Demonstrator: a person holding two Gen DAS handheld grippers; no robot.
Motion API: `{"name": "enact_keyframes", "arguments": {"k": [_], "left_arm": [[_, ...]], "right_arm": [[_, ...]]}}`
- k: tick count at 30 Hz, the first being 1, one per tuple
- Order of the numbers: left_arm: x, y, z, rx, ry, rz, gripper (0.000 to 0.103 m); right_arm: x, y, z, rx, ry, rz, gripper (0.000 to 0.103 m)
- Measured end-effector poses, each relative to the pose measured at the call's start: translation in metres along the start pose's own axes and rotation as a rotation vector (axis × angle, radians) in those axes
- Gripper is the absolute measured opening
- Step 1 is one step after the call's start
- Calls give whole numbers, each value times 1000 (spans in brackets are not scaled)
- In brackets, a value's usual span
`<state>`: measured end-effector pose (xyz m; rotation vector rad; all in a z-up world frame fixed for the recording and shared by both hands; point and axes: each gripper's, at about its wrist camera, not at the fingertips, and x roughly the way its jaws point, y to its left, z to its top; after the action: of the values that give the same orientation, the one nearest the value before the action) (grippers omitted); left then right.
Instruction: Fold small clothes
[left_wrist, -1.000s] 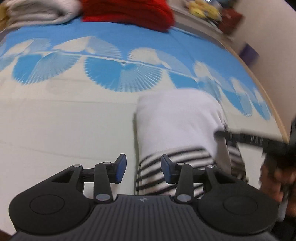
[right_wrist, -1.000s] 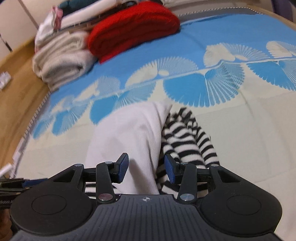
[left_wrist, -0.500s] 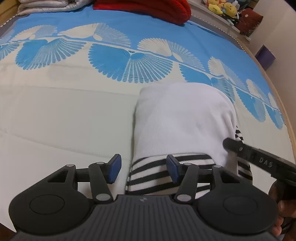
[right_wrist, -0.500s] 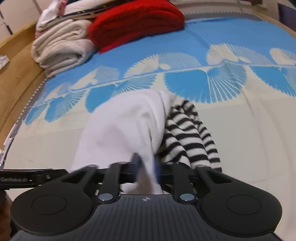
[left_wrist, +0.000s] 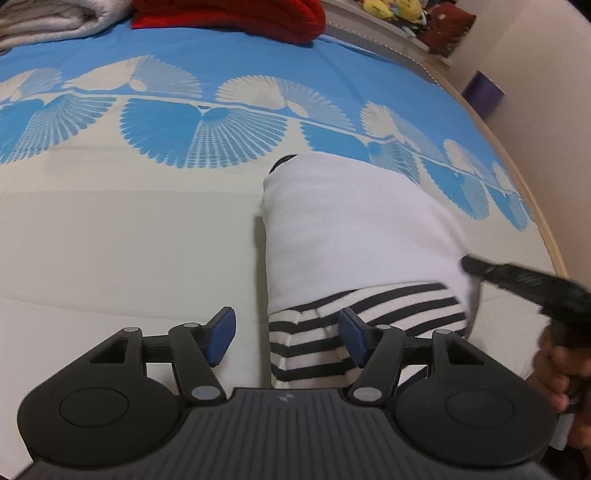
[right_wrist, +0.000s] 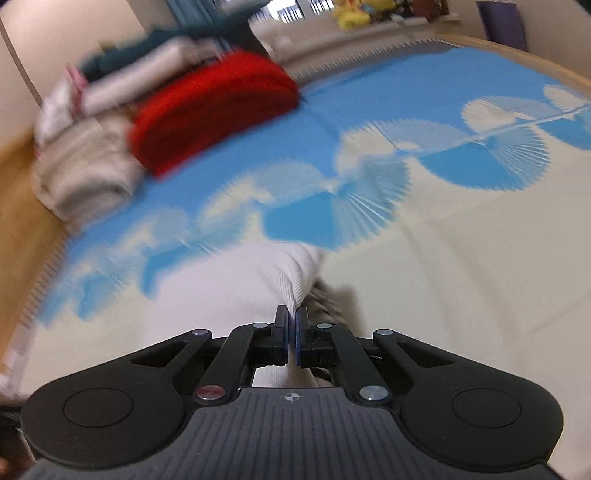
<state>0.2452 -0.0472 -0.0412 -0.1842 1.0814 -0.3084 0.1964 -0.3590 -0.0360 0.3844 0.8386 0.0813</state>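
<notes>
Right gripper (right_wrist: 291, 334) pinches the white garment (left_wrist: 354, 225) edge at its tips to drag the fold, while left gripper (left_wrist: 286, 334) (jaws opening, unclamped) straddles the striped hem (left_wrist: 369, 314) just ahead on the bedspread (left_wrist: 110, 240).

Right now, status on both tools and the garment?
Right tool shut on white garment edge. Left tool opening over striped sleeve, not gripping. Red stack far off, nothing in the way.
</notes>
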Motion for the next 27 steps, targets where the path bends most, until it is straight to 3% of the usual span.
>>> {"name": "enact_keyframes", "arguments": {"k": [3, 7, 11, 12, 13, 15, 19, 23, 27], "left_arm": [[2, -2, -1, -4, 0, -5, 67], [9, 0, -2, 14, 40, -15, 72], [30, 6, -8, 74, 124, 109, 78], [30, 9, -8, 69, 125, 127, 77], [28, 13, -7, 54, 120, 127, 77], [21, 20, -4, 17, 101, 100, 76], [13, 25, -1, -2, 84, 57, 76], [11, 24, -2, -12, 86, 41, 76], [10, 20, -3, -27, 77, 24, 76]], "right_arm": [[20, 0, -5, -30, 78, -84, 2], [30, 12, -7, -76, 90, -85, 2], [29, 8, -6, -30, 107, -36, 5], [25, 6, -6, -5, 105, -12, 13], [22, 1, -6, 27, 107, 20, 29], [17, -7, -7, 72, 116, 71, 40], [12, -20, -19, 71, 217, 144, 40], [5, -15, -34, -50, 280, 184, 40], [7, -10, -49, -137, 343, 153, 40]]}}
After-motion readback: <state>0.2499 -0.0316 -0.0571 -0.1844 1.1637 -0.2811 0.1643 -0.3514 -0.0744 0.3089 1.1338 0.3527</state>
